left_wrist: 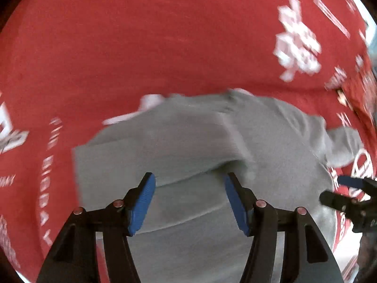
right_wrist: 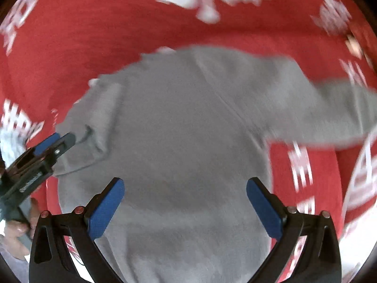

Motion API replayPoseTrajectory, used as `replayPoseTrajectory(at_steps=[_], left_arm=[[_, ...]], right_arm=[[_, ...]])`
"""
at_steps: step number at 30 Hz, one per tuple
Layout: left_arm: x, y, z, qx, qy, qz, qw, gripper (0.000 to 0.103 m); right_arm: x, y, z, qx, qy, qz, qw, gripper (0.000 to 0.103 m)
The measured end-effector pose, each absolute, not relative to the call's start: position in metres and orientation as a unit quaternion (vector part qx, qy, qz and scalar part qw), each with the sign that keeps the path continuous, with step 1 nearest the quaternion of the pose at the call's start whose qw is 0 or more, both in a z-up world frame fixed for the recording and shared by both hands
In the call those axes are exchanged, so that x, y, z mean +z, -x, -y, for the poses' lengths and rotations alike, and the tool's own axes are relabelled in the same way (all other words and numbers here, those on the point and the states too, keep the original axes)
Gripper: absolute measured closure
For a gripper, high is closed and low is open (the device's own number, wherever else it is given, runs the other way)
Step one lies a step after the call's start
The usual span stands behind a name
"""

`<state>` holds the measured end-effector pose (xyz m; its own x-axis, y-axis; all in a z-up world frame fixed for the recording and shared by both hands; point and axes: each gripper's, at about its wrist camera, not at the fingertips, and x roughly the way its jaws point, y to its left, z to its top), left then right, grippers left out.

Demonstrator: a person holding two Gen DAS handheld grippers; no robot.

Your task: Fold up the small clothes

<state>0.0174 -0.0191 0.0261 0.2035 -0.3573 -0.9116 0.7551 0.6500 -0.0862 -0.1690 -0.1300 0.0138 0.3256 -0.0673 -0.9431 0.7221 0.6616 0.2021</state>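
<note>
A grey long-sleeved top [right_wrist: 183, 127] lies spread on a red cloth with white lettering [right_wrist: 94, 35], one sleeve [right_wrist: 329, 118] stretched toward three o'clock. The left gripper [left_wrist: 189, 200] and right gripper [right_wrist: 185, 210] hang over it at six o'clock, both released, blue pads [right_wrist: 104, 210] apart and gripping nothing.

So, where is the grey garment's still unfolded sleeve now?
In the right wrist view the sleeve sticks out to the right of the grey garment, lying flat on the red printed cloth, far from both open grippers.
</note>
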Motion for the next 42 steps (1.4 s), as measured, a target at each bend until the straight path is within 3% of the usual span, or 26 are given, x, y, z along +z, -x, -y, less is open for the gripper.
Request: replayPoseTrajectory(at_steps=[5,11,13,14,15,19,24,29,38,40,41,42], left_arm=[[0.003,-0.089,-0.041,-0.255,-0.178,-0.565,0.764,0.040],[-0.045,-0.122,-0.083,-0.200,-0.135,-0.629,0.739,0.040],[-0.046,-0.116,-0.084,-0.203,-0.131,-0.620,0.746,0.040],[-0.046,-0.113,-0.085,-0.198,-0.137,-0.616,0.750,0.034],[-0.045,-0.111,-0.086,-0.195,-0.140,-0.614,0.752,0.031],[-0.045,-0.104,-0.092,-0.207,-0.141,-0.609,0.753,0.031],[-0.046,-0.099,-0.095,-0.221,-0.151,-0.605,0.750,0.031],[-0.041,-0.117,-0.095,-0.234,-0.138,-0.626,0.731,0.031],[-0.052,-0.138,-0.101,-0.249,-0.137,-0.654,0.701,0.031],[-0.055,-0.149,-0.101,-0.261,-0.137,-0.654,0.697,0.047],[-0.052,-0.153,-0.101,-0.278,-0.133,-0.650,0.695,0.074],[-0.051,-0.156,-0.100,-0.295,-0.124,-0.654,0.685,0.091]], right_arm=[[0.025,0.080,0.095,-0.197,-0.141,-0.533,0.811,0.000],[-0.027,-0.001,0.023,-0.164,0.197,-0.560,0.788,0.001],[-0.050,-0.014,0.018,-0.178,0.276,-0.563,0.759,0.019],[-0.057,-0.018,0.025,-0.177,0.269,-0.575,0.752,0.063],[-0.056,-0.020,0.034,-0.175,0.231,-0.586,0.756,0.096],[-0.009,0.025,0.117,-0.216,-0.123,-0.511,0.823,0.094],[-0.028,0.121,0.185,-0.310,-0.466,-0.387,0.733,0.047],[-0.041,0.160,0.171,-0.281,-0.566,-0.350,0.691,0.046],[-0.099,0.035,0.046,-0.033,-0.660,-0.398,0.637,0.045],[-0.114,0.018,0.032,-0.046,-0.676,-0.385,0.626,0.045],[-0.121,0.014,0.030,-0.055,-0.686,-0.378,0.619,0.045],[-0.124,0.013,0.029,-0.061,-0.694,-0.367,0.617,0.054]])
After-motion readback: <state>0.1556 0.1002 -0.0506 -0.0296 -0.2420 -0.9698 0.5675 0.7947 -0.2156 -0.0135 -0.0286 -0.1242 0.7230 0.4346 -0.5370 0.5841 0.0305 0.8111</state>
